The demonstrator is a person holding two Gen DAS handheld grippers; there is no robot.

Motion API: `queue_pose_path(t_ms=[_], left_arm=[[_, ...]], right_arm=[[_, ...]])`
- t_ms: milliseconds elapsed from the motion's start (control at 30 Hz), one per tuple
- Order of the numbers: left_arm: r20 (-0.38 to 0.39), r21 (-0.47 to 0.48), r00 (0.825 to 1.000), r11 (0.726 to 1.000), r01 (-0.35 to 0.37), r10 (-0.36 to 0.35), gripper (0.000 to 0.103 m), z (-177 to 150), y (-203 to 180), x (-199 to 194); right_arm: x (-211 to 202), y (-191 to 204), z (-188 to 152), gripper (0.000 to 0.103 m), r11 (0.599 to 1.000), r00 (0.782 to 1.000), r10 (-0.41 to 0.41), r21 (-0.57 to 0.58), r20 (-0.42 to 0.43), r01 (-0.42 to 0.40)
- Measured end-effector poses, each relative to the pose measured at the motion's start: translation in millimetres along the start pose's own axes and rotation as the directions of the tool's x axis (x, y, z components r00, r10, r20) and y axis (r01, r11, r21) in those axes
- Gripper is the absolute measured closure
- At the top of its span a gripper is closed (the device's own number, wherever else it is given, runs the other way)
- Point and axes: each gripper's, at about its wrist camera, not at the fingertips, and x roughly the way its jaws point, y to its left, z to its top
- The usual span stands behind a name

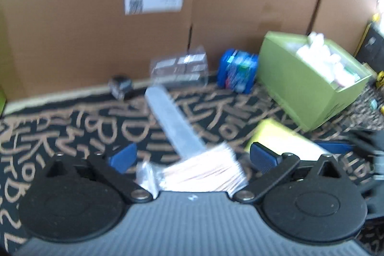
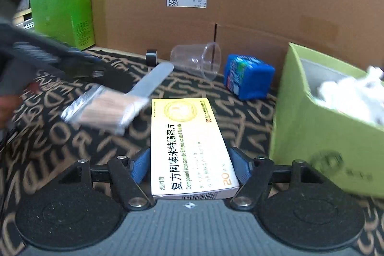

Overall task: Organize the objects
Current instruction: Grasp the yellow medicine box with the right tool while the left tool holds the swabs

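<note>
- Left gripper: jaws spread wide; blue pads stand clear on both sides of the brush. No pinch evident, judged let go or not yet gripped.
- Brush: flat paint-type, grey handle pointing away toward the cardboard wall, pale bristles w/ clear wrap at the near end, just in front of the gripper body. Heavily blurred in both views; cannot tell if it rests on the patterned cloth or is just above it.
- Right gripper: jaws part-spread, pinching the medicine box across its width near the barcode end; pads appear to touch both long sides. Box lies flat-ish, long axis pointing fwd along the fingers, likely held that way for carrying to a container.
- Green box: open top, white crumpled material inside, just right of the held medicine box. Judged the likely drop point.
- Brush vs. right gripper: ahead-left, bristle end close to the medicine box's far-left corner.
- Other items along the wall: clear plastic cup on its side, blue pack, small black roll. All untouched, well apart from both grippers.
- Second green box upright at far left.
</note>
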Motion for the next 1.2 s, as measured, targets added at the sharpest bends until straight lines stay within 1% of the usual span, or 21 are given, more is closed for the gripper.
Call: queue_pose_path(t_ms=[100,133,167,200,267,300,333,433,467,500,567,633,700,800,867,933,1000,1067,1100,1167,1200], left_arm=[[-0.068,-0.043,0.996,0.998,0.049,-0.052,0.014,-13,-5,1],[-0.063,-0.026,0.997,0.999,0.036,-0.038,0.015,-19,-11,-4],[-0.064,-0.001,0.998,1.0,0.025,-0.025,0.022,-23,-19,-8],[-0.069,0.018,0.997,1.0,0.016,-0.014,0.034,-28,-28,-12],[-0.07,0.048,0.997,0.999,0.016,-0.013,0.042,-35,-46,-20],[-0.071,0.049,0.997,0.998,0.04,-0.036,0.046,-38,-54,-23],[-0.077,0.044,0.995,0.997,0.064,-0.061,0.046,-41,-62,-26],[-0.081,0.066,0.992,0.993,0.099,-0.094,0.046,-47,-84,-32],[-0.074,0.09,0.993,0.992,0.093,-0.086,0.04,-48,-92,-33],[-0.062,0.121,0.996,0.99,0.075,-0.068,0.029,-48,-100,-36],[-0.015,0.195,0.999,0.98,0.032,-0.03,0.021,-47,-111,-41],[0.015,0.255,1.0,0.967,0.002,-0.006,0.02,-43,-120,-42],[0.027,0.291,1.0,0.957,0.003,-0.011,0.014,-37,-125,-42],[-0.002,0.341,0.999,0.939,0.037,-0.039,0.011,-33,-133,-33],[-0.029,0.356,0.999,0.934,0.036,-0.027,0.011,-34,-137,-27],[-0.048,0.353,0.998,0.934,0.05,-0.035,0.016,-36,-138,-22],[-0.086,0.323,0.995,0.943,0.078,-0.052,0.039,-37,-137,-16],[-0.103,0.317,0.994,0.946,0.07,-0.039,0.049,-39,-138,-12],[-0.104,0.323,0.994,0.943,0.074,-0.043,0.059,-39,-139,-14],[-0.113,0.328,0.992,0.941,0.083,-0.048,0.067,-40,-144,-15],[-0.118,0.329,0.992,0.94,0.086,-0.049,0.067,-41,-146,-16]], right_arm=[[-25,-7,-17,0.028,0.999,1.0,-0.002,0.052,0.001,0.002],[-34,-10,-24,0.028,0.998,1.0,-0.003,0.07,0.001,0.003],[-42,-13,-28,0.028,0.997,1.0,-0.005,0.082,0.0,0.005],[-49,-14,-34,0.028,0.996,1.0,-0.011,0.092,-0.002,0.012],[-61,-16,-43,0.028,0.994,1.0,-0.027,0.103,-0.006,0.027],[-67,-15,-47,0.028,0.994,0.999,-0.035,0.107,-0.007,0.035],[-72,-15,-52,0.028,0.993,0.999,-0.042,0.107,-0.008,0.043],[-87,-10,-63,0.028,0.995,0.998,-0.063,0.077,-0.02,0.065],[-92,-10,-66,0.028,0.995,0.997,-0.067,0.069,-0.025,0.068],[-98,-9,-70,0.028,0.995,0.997,-0.066,0.067,-0.029,0.067],[-106,-11,-74,0.028,0.996,0.998,-0.057,0.065,-0.039,0.059],[-108,-12,-75,0.028,0.997,0.997,-0.055,0.052,-0.045,0.057],[-109,-15,-75,0.027,0.997,0.998,-0.052,0.051,-0.039,0.054],[-108,-17,-75,0.027,0.996,0.998,-0.051,0.07,-0.029,0.053],[-107,-18,-76,0.029,0.996,0.998,-0.049,0.075,-0.025,0.051],[-109,-20,-79,0.029,0.994,0.997,-0.074,0.082,-0.025,0.076],[-114,-24,-82,0.029,0.988,0.992,-0.12,0.094,-0.03,0.123],[-119,-31,-86,0.029,0.98,0.987,-0.156,0.116,-0.042,0.16],[-121,-34,-88,0.029,0.978,0.986,-0.16,0.126,-0.049,0.165],[-125,-39,-92,0.029,0.978,0.99,-0.132,0.155,-0.053,0.139],[-127,-40,-93,0.028,0.978,0.991,-0.12,0.165,-0.051,0.127]])
